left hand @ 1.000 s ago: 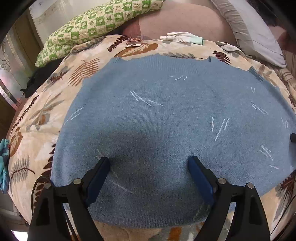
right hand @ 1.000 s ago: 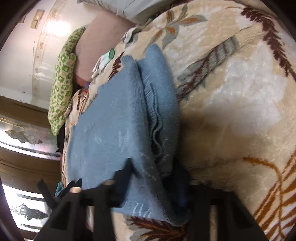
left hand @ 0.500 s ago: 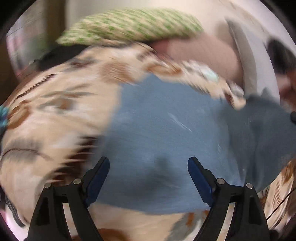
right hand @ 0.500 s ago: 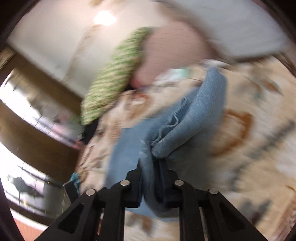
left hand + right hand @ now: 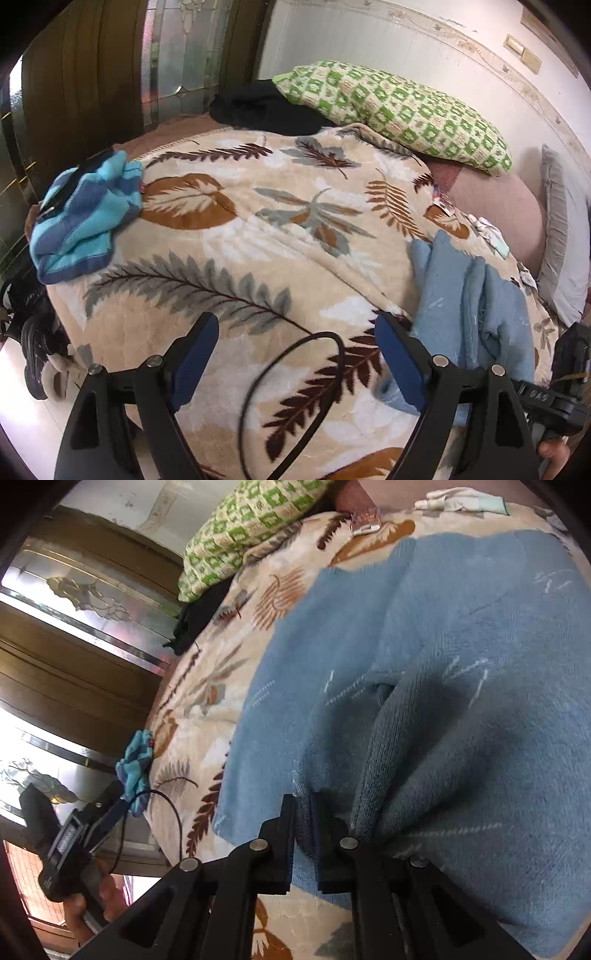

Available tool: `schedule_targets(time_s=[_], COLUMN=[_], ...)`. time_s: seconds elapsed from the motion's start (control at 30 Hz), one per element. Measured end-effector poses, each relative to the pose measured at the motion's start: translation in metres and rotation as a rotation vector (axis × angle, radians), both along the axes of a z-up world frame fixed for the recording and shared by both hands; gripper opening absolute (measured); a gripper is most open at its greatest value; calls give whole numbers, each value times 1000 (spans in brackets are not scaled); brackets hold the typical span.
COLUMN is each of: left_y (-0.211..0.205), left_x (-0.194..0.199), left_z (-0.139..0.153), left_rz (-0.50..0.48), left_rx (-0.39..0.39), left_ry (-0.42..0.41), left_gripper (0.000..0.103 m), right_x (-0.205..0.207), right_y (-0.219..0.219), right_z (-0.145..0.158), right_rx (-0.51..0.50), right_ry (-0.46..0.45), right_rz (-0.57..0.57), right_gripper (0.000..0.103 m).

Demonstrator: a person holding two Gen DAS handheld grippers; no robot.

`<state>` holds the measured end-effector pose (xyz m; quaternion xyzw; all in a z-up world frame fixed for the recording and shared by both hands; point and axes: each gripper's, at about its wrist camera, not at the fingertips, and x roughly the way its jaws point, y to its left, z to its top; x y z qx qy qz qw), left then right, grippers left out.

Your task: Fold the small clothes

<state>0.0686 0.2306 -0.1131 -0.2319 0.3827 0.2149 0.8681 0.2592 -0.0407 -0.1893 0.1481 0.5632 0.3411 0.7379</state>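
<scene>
A light blue knit sweater (image 5: 424, 672) lies folded over on the leaf-print blanket (image 5: 258, 229). My right gripper (image 5: 303, 834) is shut on a bunched fold of the sweater at its near edge. In the left wrist view the sweater (image 5: 476, 295) sits at the right, bunched. My left gripper (image 5: 295, 343) is open and empty above bare blanket, left of the sweater. It also shows at the lower left of the right wrist view (image 5: 110, 812).
A striped blue cloth (image 5: 85, 218) lies at the blanket's left edge. A green checked pillow (image 5: 391, 110) and a black garment (image 5: 266, 107) lie at the back. White gloves (image 5: 461, 498) lie beyond the sweater. A black cable (image 5: 291, 387) loops between my left fingers.
My left gripper has swung left off the sweater to bare blanket. My right gripper closed on the sweater's edge and pulled it over into a fold.
</scene>
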Motion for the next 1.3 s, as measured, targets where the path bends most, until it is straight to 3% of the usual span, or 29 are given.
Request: schedule_targets(time_s=[0.1, 0.13, 0.23, 0.33, 0.43, 0.57, 0.7, 0.73, 0.8, 0.87, 0.93, 1.1, 1.17, 1.3], left_y=[-12, -15, -24, -35, -41, -37, -29, -27, -23, -20, -18, -14, -10, -1], left_x=[4, 6, 11, 16, 17, 12, 6, 5, 3, 1, 0, -7, -11, -19], left_z=[6, 8, 12, 13, 13, 10, 6, 5, 4, 2, 3, 10, 10, 8], left_rz=[-25, -35, -62, -99, -124, -118, -109, -109, -102, -97, -100, -102, -97, -79], left_rx=[-4, -4, -8, -27, -39, -52, -53, -54, -56, -70, -78, -81, -91, -102], left_ry=[-20, -26, -36, -38, -44, -40, -32, -32, -32, -34, -39, -71, -83, -88], left_gripper=[87, 87, 87, 87, 87, 87, 87, 87, 87, 87, 87, 87, 87, 87], right_x=[-6, -10, -22, -37, -56, -79, -60, -54, -43, -30, -17, 16, 19, 7], right_y=[-18, -24, -45, -53, -31, 20, 45, 45, 41, 30, 18, -51, -61, -39], right_z=[29, 41, 77, 101, 97, 69, 28, 21, 18, 26, 33, 59, 73, 115], right_rx=[50, 58, 7, -127, -281, -617, -843, -853, -819, -730, -625, -216, -129, -17], right_ry=[-75, -102, -212, -364, -438, -640, -693, -680, -623, -526, -439, -194, -178, -252], right_rz=[-14, -16, -60, -85, 36, 191, 240, 252, 235, 168, 89, -121, -146, -118], right_gripper=[13, 22, 86, 87, 87, 85, 82, 79, 62, 36, 28, 25, 22, 19])
